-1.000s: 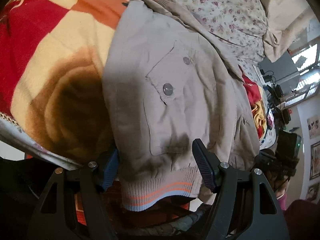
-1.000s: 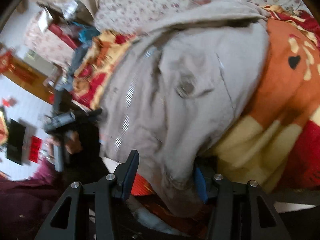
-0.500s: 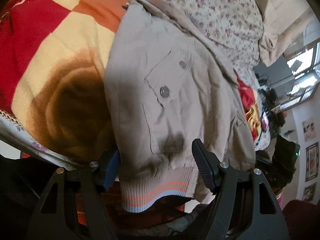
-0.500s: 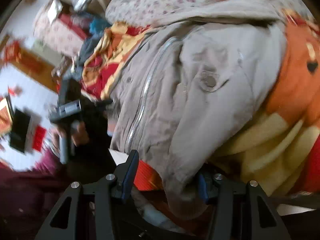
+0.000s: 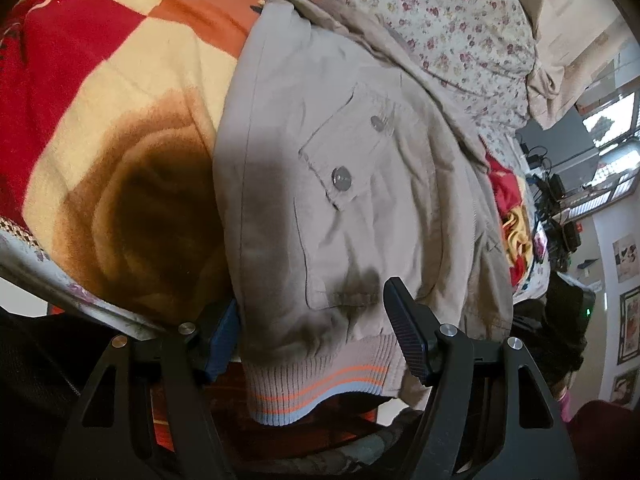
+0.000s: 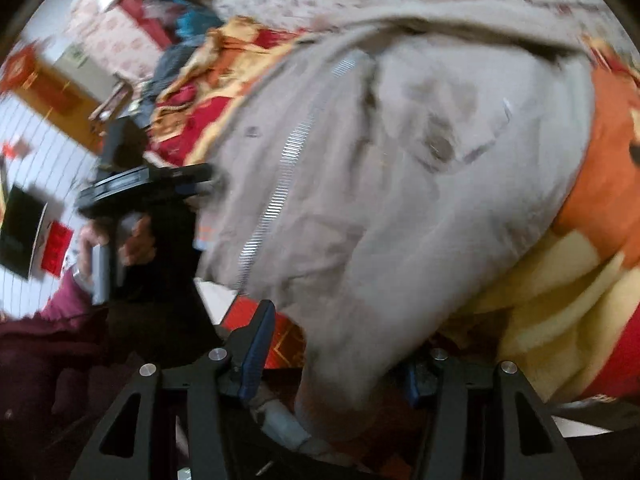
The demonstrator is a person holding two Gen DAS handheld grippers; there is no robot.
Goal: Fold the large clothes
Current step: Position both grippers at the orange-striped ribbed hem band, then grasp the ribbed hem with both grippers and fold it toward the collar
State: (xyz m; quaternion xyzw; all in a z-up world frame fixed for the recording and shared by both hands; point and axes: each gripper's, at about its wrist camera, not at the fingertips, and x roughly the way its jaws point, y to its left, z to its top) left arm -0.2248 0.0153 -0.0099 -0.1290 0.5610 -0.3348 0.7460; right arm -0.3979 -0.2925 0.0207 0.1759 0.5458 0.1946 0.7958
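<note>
- The beige jacket (image 5: 360, 184) lay spread on the blanket (image 5: 120, 120) covering the bed, its long axis running straight away from both tools, ribbed hem (image 5: 320, 380) nearest and hanging over the bed edge.
- The left tool (image 5: 316, 328) stood wide, its jaws straddling the hem corner without pinching it.
- The right tool (image 6: 340, 356) also stood wide astride the jacket's other bottom corner (image 6: 340, 400); that view was blurred.
- Both tools sat equally close, so the fold likely ran hem toward collar.
</note>
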